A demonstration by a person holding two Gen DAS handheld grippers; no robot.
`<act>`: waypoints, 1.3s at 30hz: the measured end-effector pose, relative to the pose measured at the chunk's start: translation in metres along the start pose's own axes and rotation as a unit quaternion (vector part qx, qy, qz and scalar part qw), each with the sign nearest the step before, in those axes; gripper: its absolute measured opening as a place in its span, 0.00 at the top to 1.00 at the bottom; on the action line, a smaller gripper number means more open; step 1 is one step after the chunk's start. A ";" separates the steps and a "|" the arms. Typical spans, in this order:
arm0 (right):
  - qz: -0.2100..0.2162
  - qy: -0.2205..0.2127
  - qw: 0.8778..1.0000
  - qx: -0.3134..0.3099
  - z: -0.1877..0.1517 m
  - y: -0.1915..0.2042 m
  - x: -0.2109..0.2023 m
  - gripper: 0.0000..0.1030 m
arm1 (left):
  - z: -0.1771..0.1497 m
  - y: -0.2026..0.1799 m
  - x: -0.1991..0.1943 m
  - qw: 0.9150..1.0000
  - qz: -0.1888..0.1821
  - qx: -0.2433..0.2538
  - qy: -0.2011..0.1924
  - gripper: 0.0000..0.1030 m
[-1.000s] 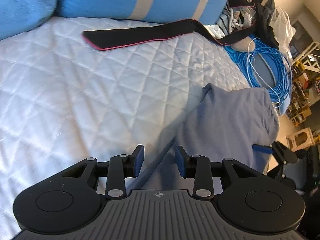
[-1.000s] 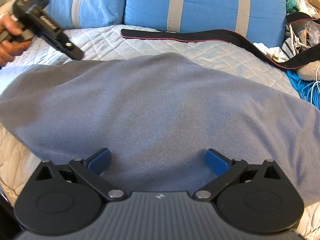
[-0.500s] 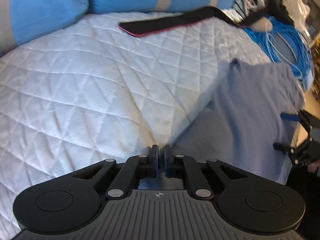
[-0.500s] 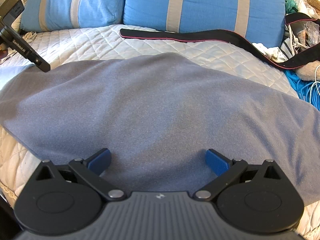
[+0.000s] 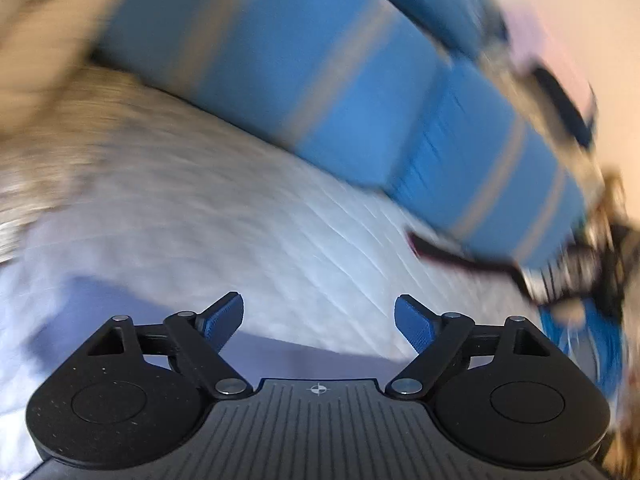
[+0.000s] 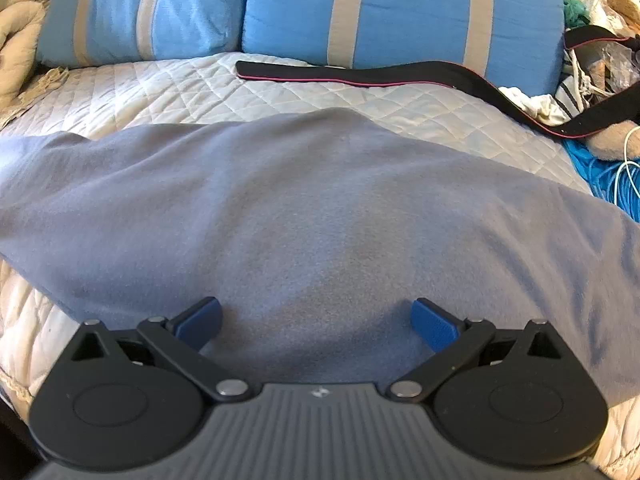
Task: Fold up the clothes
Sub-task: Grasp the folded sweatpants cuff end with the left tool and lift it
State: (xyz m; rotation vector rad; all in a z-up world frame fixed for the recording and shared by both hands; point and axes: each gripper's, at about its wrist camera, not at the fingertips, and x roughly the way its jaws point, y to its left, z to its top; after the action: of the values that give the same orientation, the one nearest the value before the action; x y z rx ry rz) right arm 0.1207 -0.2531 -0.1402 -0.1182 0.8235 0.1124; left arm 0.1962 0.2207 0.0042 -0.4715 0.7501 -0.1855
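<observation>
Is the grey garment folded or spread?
Spread: the grey garment lies flat across the quilted bed, no fold visible.

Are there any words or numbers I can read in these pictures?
No readable words or numbers.
Left hand-held gripper: only a small round emblem on its body, no letters.
Right hand-held gripper: the same small emblem, too small to read.
Pillows, black strap, grey garment: no print.

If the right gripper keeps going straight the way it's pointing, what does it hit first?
Probably the grey-blue garment: the open right gripper points straight over it, spread on the quilted bed cover. How high the gripper sits above it is unclear.
</observation>
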 end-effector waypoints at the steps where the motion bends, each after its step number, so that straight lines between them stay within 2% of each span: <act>1: -0.002 0.000 1.000 0.001 0.000 0.000 0.000 0.00 | -0.006 0.016 -0.007 0.999 0.000 -0.032 -0.013 0.19; 4: -0.006 0.000 1.000 0.005 0.000 0.001 -0.001 0.00 | -0.025 0.065 -0.029 0.991 0.001 -0.127 -0.050 0.19; 6: -0.008 -0.002 1.000 0.006 -0.001 0.002 -0.001 0.00 | -0.038 0.098 -0.043 0.979 0.001 -0.190 -0.075 0.19; 8: -0.010 -0.005 1.000 0.008 -0.002 0.002 -0.001 0.00 | -0.051 0.128 -0.056 0.964 0.001 -0.249 -0.096 0.19; 11: -0.015 -0.007 1.000 0.015 -0.002 0.003 -0.001 0.00 | -0.071 0.149 -0.046 0.951 -0.012 -0.295 -0.091 0.19; 14: -0.019 -0.010 1.000 0.018 -0.002 0.004 -0.001 0.00 | -0.084 0.160 -0.032 0.945 -0.022 -0.313 -0.097 0.20; 17: -0.019 -0.012 1.000 0.019 -0.002 0.004 -0.001 0.00 | -0.091 0.163 -0.022 0.932 -0.054 -0.339 -0.121 0.20; 18: -0.019 -0.012 1.000 0.019 -0.002 0.004 -0.001 0.00 | -0.091 0.162 -0.019 0.930 -0.054 -0.342 -0.125 0.19; 21: -0.018 -0.013 1.000 0.021 -0.002 0.003 0.000 0.00 | -0.085 0.157 -0.012 0.933 -0.045 -0.333 -0.128 0.19; 25: -0.021 -0.013 0.999 0.024 -0.002 0.004 0.000 0.00 | -0.091 0.159 -0.012 0.918 -0.053 -0.371 -0.130 0.17; 27: -0.022 -0.013 0.999 0.024 -0.001 0.004 0.000 0.00 | -0.094 0.161 -0.012 0.910 -0.057 -0.389 -0.131 0.19; 29: -0.022 -0.013 0.999 0.025 -0.001 0.004 0.000 0.00 | -0.097 0.162 -0.012 0.901 -0.060 -0.408 -0.132 0.26; 34: -0.022 -0.012 0.999 0.025 0.001 0.005 -0.001 0.00 | -0.103 0.164 -0.012 0.881 -0.067 -0.449 -0.133 0.27; 36: -0.023 -0.011 0.999 0.025 0.001 0.005 -0.001 0.00 | -0.098 0.163 -0.009 0.893 -0.043 -0.430 -0.123 0.30; 37: -0.024 -0.011 0.999 0.025 0.001 0.005 -0.001 0.00 | -0.096 0.163 -0.008 0.899 -0.032 -0.421 -0.118 0.37; 39: -0.025 -0.010 0.999 0.026 0.001 0.006 -0.001 0.00 | -0.092 0.162 -0.005 0.910 -0.008 -0.401 -0.108 0.72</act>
State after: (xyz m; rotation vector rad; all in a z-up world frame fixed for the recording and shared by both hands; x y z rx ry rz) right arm 0.1203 -0.2475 -0.1389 -0.0888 0.8020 0.0444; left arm 0.1287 0.3334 -0.1284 -1.2609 0.5796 0.1763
